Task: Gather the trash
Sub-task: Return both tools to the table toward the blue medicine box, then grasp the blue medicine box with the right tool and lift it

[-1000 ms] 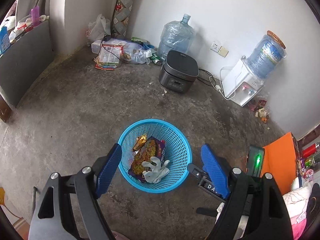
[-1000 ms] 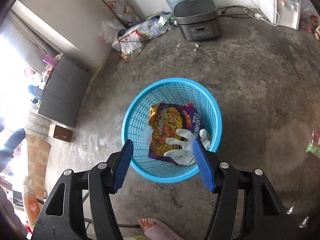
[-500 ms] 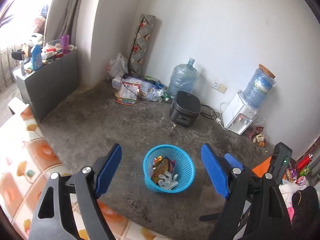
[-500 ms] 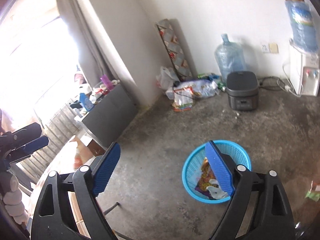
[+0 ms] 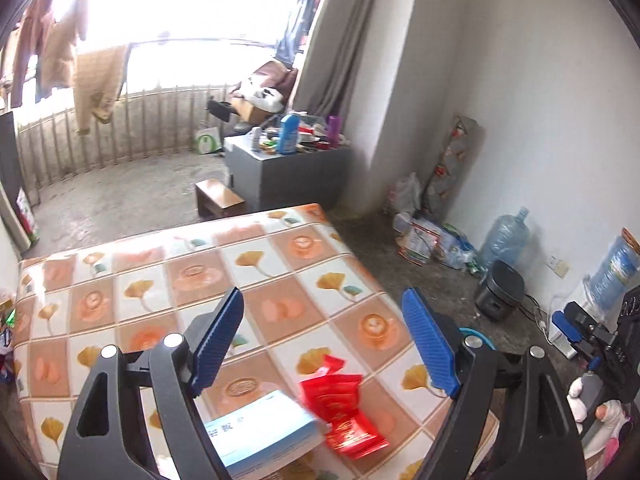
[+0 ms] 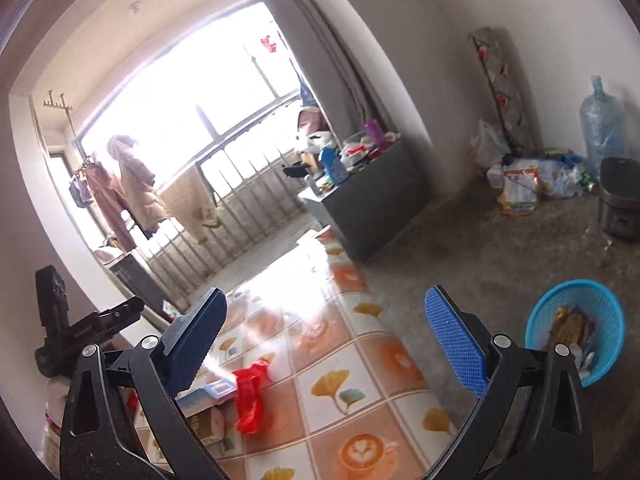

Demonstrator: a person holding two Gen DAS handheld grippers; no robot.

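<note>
— How many things lie on the table [image 5: 280, 264]?

— Two: one pale blue box [image 5: 264, 436], then one red wrapper [image 5: 340, 412] touching its right edge. The cloth is tiled with leaves and coffee cups.

— And the tools?

— Two. The left tool [image 5: 324, 344] is spread wide over the table, holding nothing; the right tool [image 6: 324, 340] is likewise spread and empty.

— The room?

— Concrete floor, white walls. One blue basket [image 6: 576, 292] of trash stands on the floor, right of the table.

No text is legible. The pale blue-and-white rectangular box [image 5: 262, 436] near the front edge of the tiled-pattern surface [image 5: 200, 280] bears dark characters, blurred beyond reading.
</note>
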